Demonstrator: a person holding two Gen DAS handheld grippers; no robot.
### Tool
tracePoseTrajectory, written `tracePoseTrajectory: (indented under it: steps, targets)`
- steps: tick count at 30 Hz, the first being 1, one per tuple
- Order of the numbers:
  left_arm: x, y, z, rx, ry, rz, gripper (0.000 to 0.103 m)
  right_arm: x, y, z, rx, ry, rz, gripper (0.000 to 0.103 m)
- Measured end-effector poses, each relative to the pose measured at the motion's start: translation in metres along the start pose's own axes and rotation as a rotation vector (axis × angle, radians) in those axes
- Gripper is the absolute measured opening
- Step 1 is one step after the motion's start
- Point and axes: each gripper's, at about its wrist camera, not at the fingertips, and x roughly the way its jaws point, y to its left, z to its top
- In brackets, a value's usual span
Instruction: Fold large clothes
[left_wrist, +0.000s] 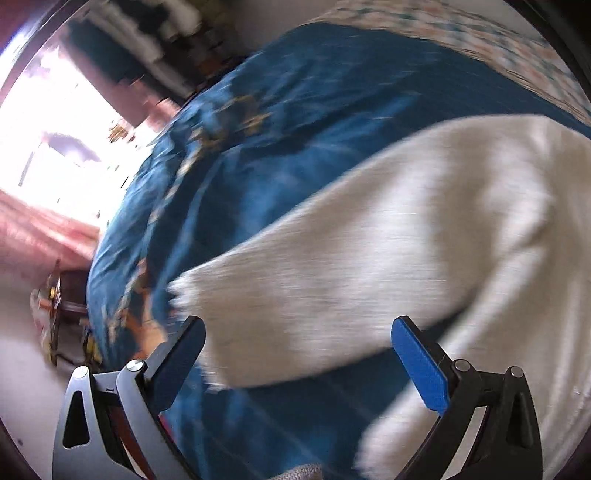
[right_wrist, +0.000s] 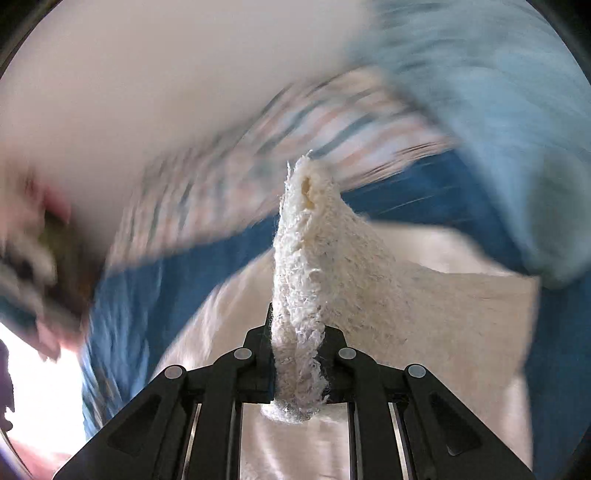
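On the bedspread (left_wrist: 295, 110) lies the knitted garment (left_wrist: 406, 240), my left gripper (left_wrist: 299, 354) above its near edge with nothing between the fingers, my right gripper (right_wrist: 297, 354) pinching a fold of it, patterned cloth (left_wrist: 461, 29) behind.

We see a cream-white fuzzy knit garment (left_wrist: 388, 266) on a deep blue bedspread (left_wrist: 295, 110) with a gold-orange ornamental border pattern. At the far edge we see a pale sheet (left_wrist: 461, 40) with a small teal and pink print. The left gripper (left_wrist: 299, 354) is black with blue pads (left_wrist: 421, 369). The right gripper (right_wrist: 298, 354) is all black. We note a pinkish-red curtain (left_wrist: 40, 232) and a light blue blurred cloth (right_wrist: 498, 92).
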Motion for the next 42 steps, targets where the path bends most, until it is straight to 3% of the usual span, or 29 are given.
tracePoseTrajectory:
  steps: [4,6,7,10,11,12,16,18,21,24,27,28,29,31,35,39,42]
  targets:
    - [0.025,0.052,-0.008,-0.062,0.053,0.03,0.103,0.104,0.091,-0.077,-0.25,0.211,-0.085,0.016]
    - [0.034,0.074,-0.014,-0.102,0.093,0.005,0.103,0.144,0.109,-0.104,-0.282,0.352,-0.094,0.031]
    - [0.036,0.084,-0.018,-0.129,0.115,-0.013,0.103,0.147,0.11,-0.109,-0.264,0.367,-0.075,0.036]
    - [0.049,0.107,-0.033,-0.249,0.204,-0.133,0.103,0.123,0.098,-0.111,-0.188,0.334,-0.021,0.054]
    - [0.054,0.115,-0.042,-0.32,0.245,-0.204,0.103,0.111,0.09,-0.112,-0.151,0.324,0.006,0.07]
    - [0.058,0.118,-0.049,-0.379,0.277,-0.255,0.103,0.094,0.079,-0.113,-0.099,0.313,0.036,0.077]
    - [0.088,0.114,-0.077,-0.61,0.435,-0.48,0.103,0.05,0.035,-0.132,0.049,0.316,0.017,0.077]
    - [0.107,0.102,-0.08,-0.713,0.456,-0.557,0.102,0.035,0.008,-0.147,0.124,0.338,0.005,0.077]
    - [0.128,0.089,-0.058,-0.793,0.383,-0.57,0.102,0.01,-0.038,-0.178,0.18,0.37,-0.036,0.077]
    - [0.142,0.085,-0.017,-0.809,0.296,-0.489,0.093,0.001,-0.061,-0.2,0.199,0.382,-0.103,0.077]
    - [0.156,0.093,0.032,-0.792,0.202,-0.376,0.062,0.002,-0.07,-0.213,0.193,0.374,-0.186,0.079]
    - [0.159,0.096,0.045,-0.782,0.179,-0.36,0.035,0.003,-0.069,-0.214,0.182,0.368,-0.217,0.082]
    - [0.163,0.101,0.065,-0.767,0.15,-0.372,0.022,0.005,-0.068,-0.214,0.17,0.356,-0.259,0.089]
    - [0.159,0.108,0.094,-0.739,0.104,-0.349,0.018,0.009,-0.061,-0.211,0.147,0.34,-0.347,0.091]
    - [0.109,0.109,0.158,-0.562,-0.105,-0.303,0.015,0.02,-0.042,-0.193,0.088,0.281,-0.489,0.091]
    - [0.044,0.085,0.186,-0.336,-0.294,-0.24,0.013,0.034,-0.028,-0.175,0.045,0.236,-0.532,0.091]
    - [0.009,0.064,0.195,-0.226,-0.384,-0.23,0.013,0.045,-0.021,-0.166,0.025,0.215,-0.518,0.091]
